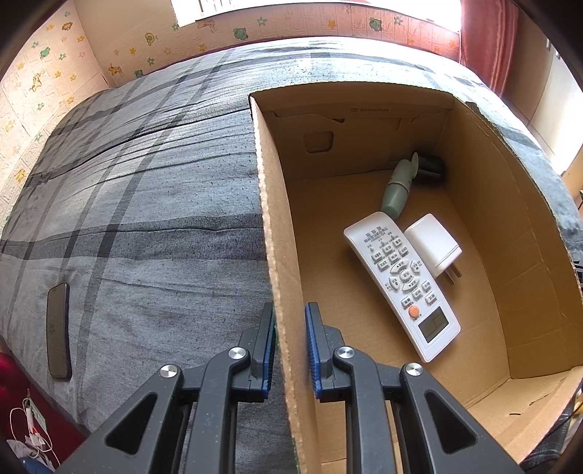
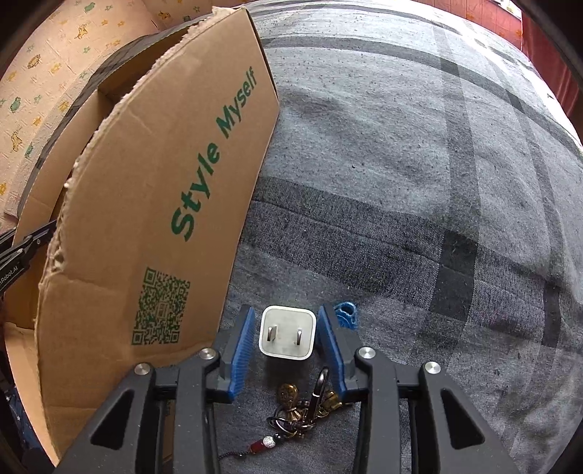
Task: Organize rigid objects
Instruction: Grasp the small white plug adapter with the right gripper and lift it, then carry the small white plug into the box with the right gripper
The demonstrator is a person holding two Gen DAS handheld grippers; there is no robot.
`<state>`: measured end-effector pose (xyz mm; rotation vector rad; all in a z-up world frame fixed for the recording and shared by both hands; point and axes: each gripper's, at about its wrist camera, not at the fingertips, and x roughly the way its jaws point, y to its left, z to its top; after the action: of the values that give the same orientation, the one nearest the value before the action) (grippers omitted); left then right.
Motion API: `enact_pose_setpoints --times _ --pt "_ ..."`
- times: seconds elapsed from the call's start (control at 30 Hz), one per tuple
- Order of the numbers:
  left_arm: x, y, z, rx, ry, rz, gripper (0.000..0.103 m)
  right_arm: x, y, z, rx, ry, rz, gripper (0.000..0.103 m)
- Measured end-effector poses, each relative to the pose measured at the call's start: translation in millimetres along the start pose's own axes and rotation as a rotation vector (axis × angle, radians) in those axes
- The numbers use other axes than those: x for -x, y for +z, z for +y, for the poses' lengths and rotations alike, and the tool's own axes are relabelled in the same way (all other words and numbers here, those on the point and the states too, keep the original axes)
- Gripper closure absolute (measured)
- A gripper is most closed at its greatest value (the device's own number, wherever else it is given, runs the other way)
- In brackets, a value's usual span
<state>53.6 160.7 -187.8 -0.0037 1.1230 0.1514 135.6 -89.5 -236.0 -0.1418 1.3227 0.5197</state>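
1. The charger cube [image 2: 287,334] lies on the bedspread [image 2: 419,218] beside the cardboard box [image 2: 145,204], prongs up, between the right gripper [image 2: 286,344] pads, not yet pinched.
2. Judged light, rigid, smooth; grip the flat sides.
3. The left gripper [image 1: 289,350] clamps the box wall.

Daylight floods in from a window [image 1: 189,9] at the top of the left wrist view, blown out to white, and lights the grey bedspread [image 1: 145,204] evenly with soft shadows. Both fisheye views stay sharp at centre, bending hard toward dark, vignetted corners.
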Motion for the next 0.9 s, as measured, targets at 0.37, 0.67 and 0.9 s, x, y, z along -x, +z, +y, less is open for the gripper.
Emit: enact_pose_setpoints --times 0.37,0.67,0.9 --pt "1 -1 -1 -0.005 0.002 -0.002 0.085 25 2 13 0.009 -0.022 -0.036 0.075" --pt "1 -1 -2 -0.010 0.003 -0.005 0.085 59 -9 18 0.002 -0.074 -0.064 0.075" --pt "1 -1 -1 -0.008 0.002 -0.004 0.085 81 -8 23 -0.002 -0.094 -0.087 0.075"
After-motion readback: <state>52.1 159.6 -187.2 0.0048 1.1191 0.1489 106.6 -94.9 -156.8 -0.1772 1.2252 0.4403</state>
